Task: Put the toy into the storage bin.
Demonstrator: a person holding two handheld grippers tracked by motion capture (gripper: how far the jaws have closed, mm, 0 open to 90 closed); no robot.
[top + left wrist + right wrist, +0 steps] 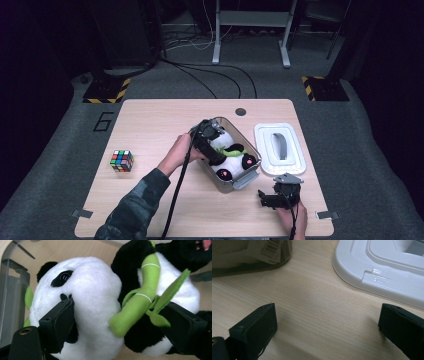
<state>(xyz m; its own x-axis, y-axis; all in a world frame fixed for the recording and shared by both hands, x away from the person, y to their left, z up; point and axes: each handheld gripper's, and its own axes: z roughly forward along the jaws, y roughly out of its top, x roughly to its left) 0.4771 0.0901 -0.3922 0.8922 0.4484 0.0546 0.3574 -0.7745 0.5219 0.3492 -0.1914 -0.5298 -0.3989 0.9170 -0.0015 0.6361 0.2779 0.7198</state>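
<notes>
A black-and-white panda plush (231, 159) lies in a clear plastic container (239, 129) at the middle of the table. It holds a green bamboo stalk (140, 300). My left gripper (215, 147) reaches into the container from the left. In the left gripper view its jaws (120, 322) straddle the panda (92, 290), one pressed into the white face, the other against the dark body. My right gripper (264, 198) rests low near the table's front right, jaws wide apart over bare wood (327, 330) with nothing between them.
The container's white lid (280, 149), with a grey handle, lies flat just right of the container and close ahead of the right gripper (387, 270). A Rubik's cube (122, 160) sits at the table's left. The container's corner with a barcode label (249, 255) is near.
</notes>
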